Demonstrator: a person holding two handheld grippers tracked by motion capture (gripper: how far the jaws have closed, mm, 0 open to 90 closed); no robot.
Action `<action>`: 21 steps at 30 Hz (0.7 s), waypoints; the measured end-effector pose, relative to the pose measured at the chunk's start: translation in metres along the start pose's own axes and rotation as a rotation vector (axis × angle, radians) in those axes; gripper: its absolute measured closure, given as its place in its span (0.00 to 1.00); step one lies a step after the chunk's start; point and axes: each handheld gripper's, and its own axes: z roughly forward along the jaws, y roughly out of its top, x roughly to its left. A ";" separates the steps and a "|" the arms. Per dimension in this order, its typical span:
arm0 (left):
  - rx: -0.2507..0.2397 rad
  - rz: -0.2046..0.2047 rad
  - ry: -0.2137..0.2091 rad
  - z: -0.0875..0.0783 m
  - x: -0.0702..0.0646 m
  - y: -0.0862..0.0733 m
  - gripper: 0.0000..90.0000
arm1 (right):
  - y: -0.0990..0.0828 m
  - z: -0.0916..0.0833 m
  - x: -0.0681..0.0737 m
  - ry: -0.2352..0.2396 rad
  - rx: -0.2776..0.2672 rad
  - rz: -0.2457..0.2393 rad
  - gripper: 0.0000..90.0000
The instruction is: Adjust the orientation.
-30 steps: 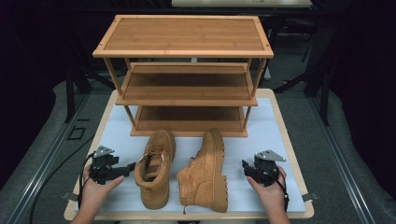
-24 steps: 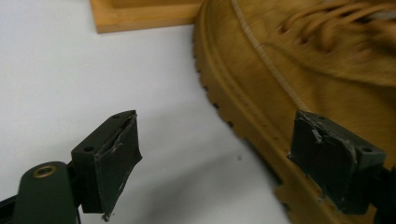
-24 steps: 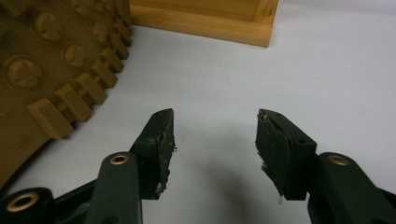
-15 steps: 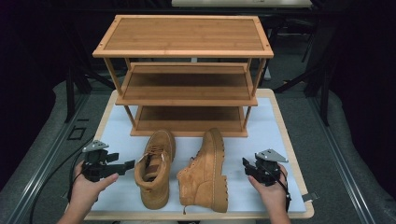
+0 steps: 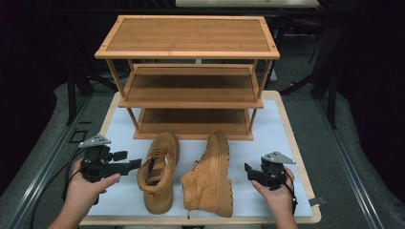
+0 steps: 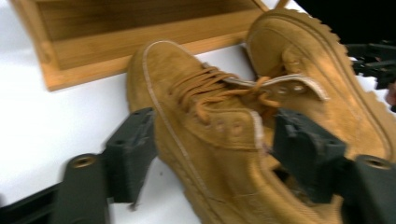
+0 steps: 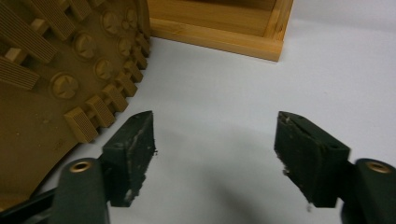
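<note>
**Left tool straddling the upright boot, right tool spread beside the tipped one**

Your left tool (image 5: 135, 164) has its jaws spread around the collar of the tan suede lace-up boot standing upright (image 5: 158, 171), one jaw on each side of the boot's opening in the left gripper view (image 6: 219, 140); they have just been closing in, and you cannot tell from the blur whether the pads press on the suede yet. That boot sits on the white-topped counter (image 5: 282, 138), toe pointing toward the three-tier bamboo shoe rack (image 5: 188, 71), just in front of its lowest shelf.

Just beside it lies the second tan suede boot, tipped on its side (image 5: 212, 176), its lugged sole turned toward your right hand. Your right tool (image 5: 248, 170) is near that sole but apart from it. In the right gripper view its jaws stand wide (image 7: 212, 144), having just opened further, with bare white counter between them; the boot's tan rubber sole (image 7: 60, 74) is to the left of the left jaw, and a corner of the rack's base is ahead
</note>
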 end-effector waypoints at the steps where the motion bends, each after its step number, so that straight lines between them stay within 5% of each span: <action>1: 0.000 0.000 0.000 0.000 0.000 0.000 0.37 | 0.000 0.000 0.000 -0.001 0.000 0.000 0.30; 16: 0.064 -0.027 -0.029 0.028 -0.018 -0.020 0.57 | -0.003 0.002 -0.004 -0.015 0.005 0.026 0.34; 21: 0.077 0.026 0.033 0.030 -0.023 -0.018 0.71 | -0.004 0.000 -0.004 -0.031 -0.022 0.022 0.37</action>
